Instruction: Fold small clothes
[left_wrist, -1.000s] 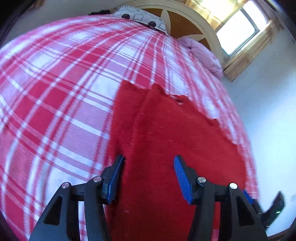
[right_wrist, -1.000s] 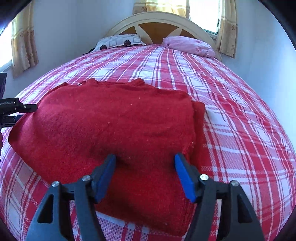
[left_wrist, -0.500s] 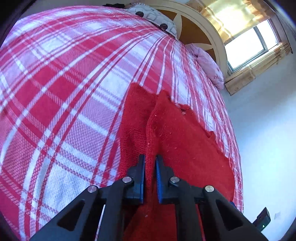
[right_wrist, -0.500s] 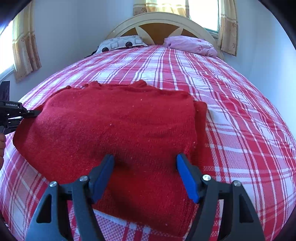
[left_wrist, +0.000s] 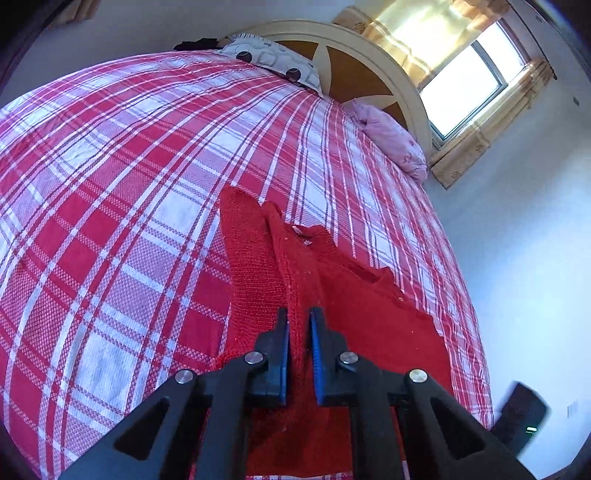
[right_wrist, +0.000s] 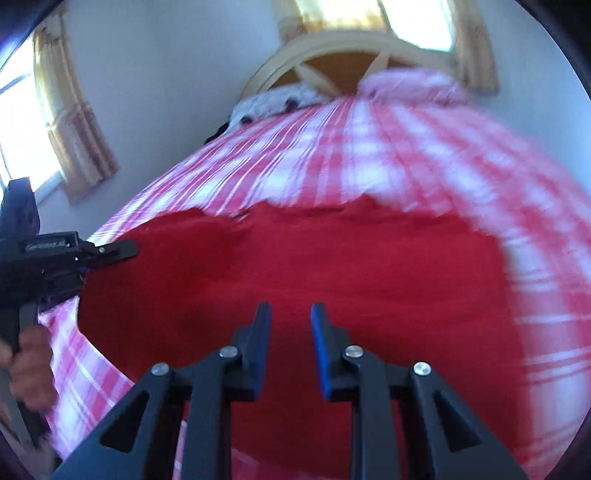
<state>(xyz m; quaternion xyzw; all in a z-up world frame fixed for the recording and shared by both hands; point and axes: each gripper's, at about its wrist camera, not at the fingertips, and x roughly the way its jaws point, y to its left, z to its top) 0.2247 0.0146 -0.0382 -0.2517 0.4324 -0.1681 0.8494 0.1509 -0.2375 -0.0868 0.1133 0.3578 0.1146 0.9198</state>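
A red knitted sweater (left_wrist: 362, 317) lies on the red and white plaid bedspread (left_wrist: 110, 192). My left gripper (left_wrist: 298, 325) is shut on a raised fold at the sweater's left edge. In the blurred right wrist view the sweater (right_wrist: 332, 266) fills the middle. My right gripper (right_wrist: 289, 317) sits over its near part with the jaws narrowed around red cloth; I cannot tell if they pinch it. The left gripper (right_wrist: 122, 251) also shows there at the sweater's left edge, held by a hand.
A patterned pillow (left_wrist: 273, 62) and a pink pillow (left_wrist: 391, 136) lie at the wooden headboard (left_wrist: 354, 66). A curtained window (left_wrist: 461, 85) is behind. The white wall (left_wrist: 528, 258) runs close along the bed's right side.
My left gripper closed on the sweater's left edge and lifted a fold. My right gripper's jaws narrowed from wide open and the right view swung, blurring.
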